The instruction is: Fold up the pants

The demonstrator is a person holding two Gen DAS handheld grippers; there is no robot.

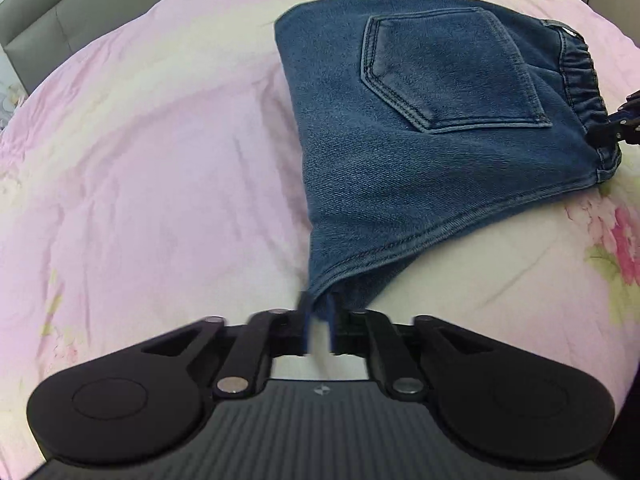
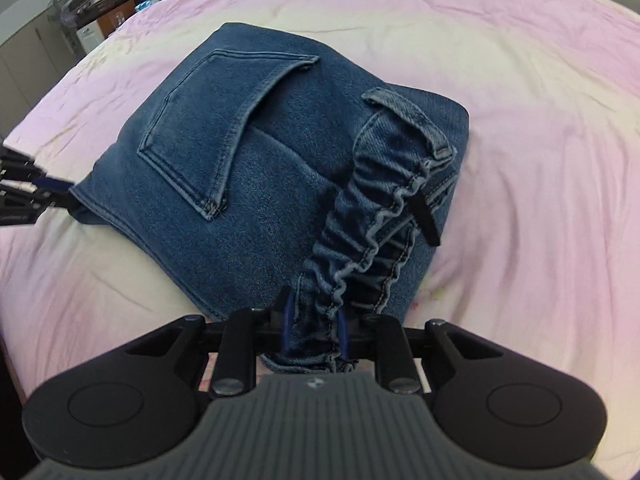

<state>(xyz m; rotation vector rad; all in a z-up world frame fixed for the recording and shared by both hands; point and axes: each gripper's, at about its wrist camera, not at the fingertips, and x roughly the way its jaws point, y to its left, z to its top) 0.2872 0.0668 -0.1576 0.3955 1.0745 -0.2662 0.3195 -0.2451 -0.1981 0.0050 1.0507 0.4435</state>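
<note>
The folded jeans are lying on the pink bedspread, with the left tongs pinching a corner and the right tongs pinching the waistband.

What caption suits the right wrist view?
Right gripper clamps the elastic waistband of folded jeans on a pink bedspread.

No readable text, as far as visible
</note>
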